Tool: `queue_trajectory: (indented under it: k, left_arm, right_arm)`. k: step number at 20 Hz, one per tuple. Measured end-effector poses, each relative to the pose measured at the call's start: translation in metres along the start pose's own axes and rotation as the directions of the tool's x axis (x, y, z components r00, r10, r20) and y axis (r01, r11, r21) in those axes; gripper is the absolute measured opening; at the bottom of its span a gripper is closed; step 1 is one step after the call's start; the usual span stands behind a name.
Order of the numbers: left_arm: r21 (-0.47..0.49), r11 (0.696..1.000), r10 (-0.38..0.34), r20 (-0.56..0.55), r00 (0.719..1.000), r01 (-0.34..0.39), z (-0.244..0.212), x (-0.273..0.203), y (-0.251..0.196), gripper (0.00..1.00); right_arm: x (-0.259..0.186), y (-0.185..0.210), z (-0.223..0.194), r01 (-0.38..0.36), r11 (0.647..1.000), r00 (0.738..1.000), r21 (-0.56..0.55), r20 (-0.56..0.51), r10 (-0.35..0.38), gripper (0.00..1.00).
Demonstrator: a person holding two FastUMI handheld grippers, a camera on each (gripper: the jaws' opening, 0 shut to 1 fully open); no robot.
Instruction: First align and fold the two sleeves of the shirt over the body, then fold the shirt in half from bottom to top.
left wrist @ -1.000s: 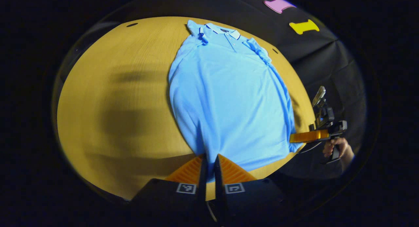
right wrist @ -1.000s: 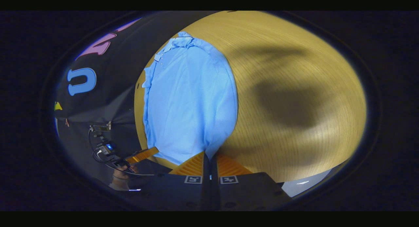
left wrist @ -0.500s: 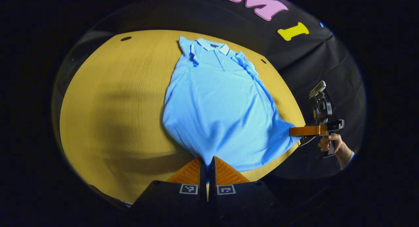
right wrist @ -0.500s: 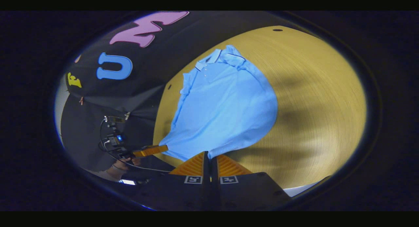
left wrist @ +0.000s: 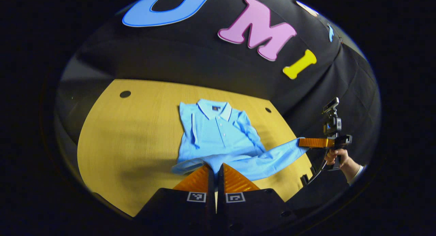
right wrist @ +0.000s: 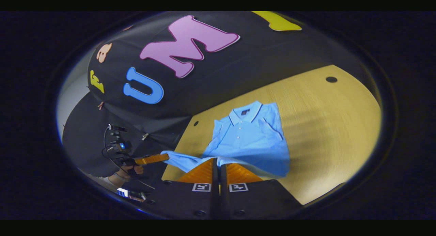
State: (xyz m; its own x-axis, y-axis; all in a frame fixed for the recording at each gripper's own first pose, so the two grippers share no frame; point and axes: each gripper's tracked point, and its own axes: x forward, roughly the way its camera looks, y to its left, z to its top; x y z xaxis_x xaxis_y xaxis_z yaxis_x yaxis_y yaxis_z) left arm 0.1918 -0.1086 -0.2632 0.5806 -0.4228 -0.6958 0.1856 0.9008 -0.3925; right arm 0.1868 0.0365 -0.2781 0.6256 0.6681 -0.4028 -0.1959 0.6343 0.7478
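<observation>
Yellow-brown wood grain covers the table [left wrist: 129, 134], a broad flat top with small dark round holes near its far edge, and on it lies the light blue polo shirt [left wrist: 218, 134], the largest soft thing in the scene. The shirt rests collar-end far from the cameras, its white-edged collar and buttoned placket facing up, both short sleeves already laid inward over the chest. The knit looks soft and matte, with gentle wrinkles. Its bottom hem is lifted off the table and stretched between the two tools into a sagging band. In the left gripper view, the left hand-held gripper [left wrist: 215, 171] has its ridged fingers pressed together on one hem corner at the bottom of the frame, while the right hand-held gripper [left wrist: 301, 142] appears farther off, held by a hand [left wrist: 335, 158], pinching the other corner. In the right gripper view, the right hand-held gripper [right wrist: 218, 168] is likewise closed on the hem, and the left hand-held gripper [right wrist: 167, 157] shows at the side with cloth in its fingers. This appears to be the final fold, bottom to top, roughly mid-way through the lift. To do it well, both corners probably should travel level and at the same pace, keeping the hem taut enough not to bunch, then settle near the shoulders so the side edges line up and the folded sleeves are not dragged out.
</observation>
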Motion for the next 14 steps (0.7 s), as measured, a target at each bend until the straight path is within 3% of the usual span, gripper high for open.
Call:
queue_trajectory:
  k: [1, 3, 6, 8, 10, 11, 13, 14]
  left_arm:
    - [-0.006, 0.999, 0.036, 0.024, 0.999, -0.036, 0.023, 0.016, 0.007, 0.06]
    - [-0.014, 0.986, 0.169, 0.032, 0.985, -0.169, 0.054, 0.044, 0.033, 0.06]
    - [-0.029, 0.979, 0.202, 0.083, 0.976, -0.200, 0.098, 0.100, 0.037, 0.07]
    - [-0.019, 0.959, 0.282, 0.089, 0.955, -0.282, 0.119, 0.138, 0.062, 0.06]
    - [-0.072, 0.940, 0.337, 0.064, 0.939, -0.332, 0.135, 0.179, 0.078, 0.06]
    - [-0.110, 0.932, 0.352, 0.058, 0.934, -0.345, 0.142, 0.199, 0.083, 0.07]
    - [-0.156, 0.917, 0.376, 0.020, 0.927, -0.368, 0.141, 0.231, 0.103, 0.06]
    - [-0.143, 0.905, 0.404, -0.008, 0.915, -0.401, 0.132, 0.243, 0.113, 0.07]
  right_arm:
    - [0.013, -0.004, 0.031, -0.010, 1.000, 1.000, -0.011, 0.024, 0.010, 0.04]
    - [0.042, -0.012, 0.077, -0.047, 0.998, 0.997, -0.033, 0.053, 0.048, 0.09]
    - [0.096, -0.046, 0.115, -0.050, 0.995, 0.998, -0.081, 0.040, 0.053, 0.04]
    - [0.135, -0.082, 0.131, -0.004, 0.993, 1.000, -0.121, 0.027, 0.007, 0.04]
    - [0.172, -0.112, 0.144, 0.039, 0.990, 0.999, -0.133, 0.040, -0.034, 0.04]
    - [0.190, -0.126, 0.146, 0.069, 0.988, 0.997, -0.136, 0.039, -0.064, 0.09]
    - [0.214, -0.155, 0.137, 0.143, 0.974, 0.990, -0.176, 0.046, -0.137, 0.00]
    - [0.225, -0.169, 0.128, 0.178, 0.963, 0.984, -0.201, 0.038, -0.174, 0.02]
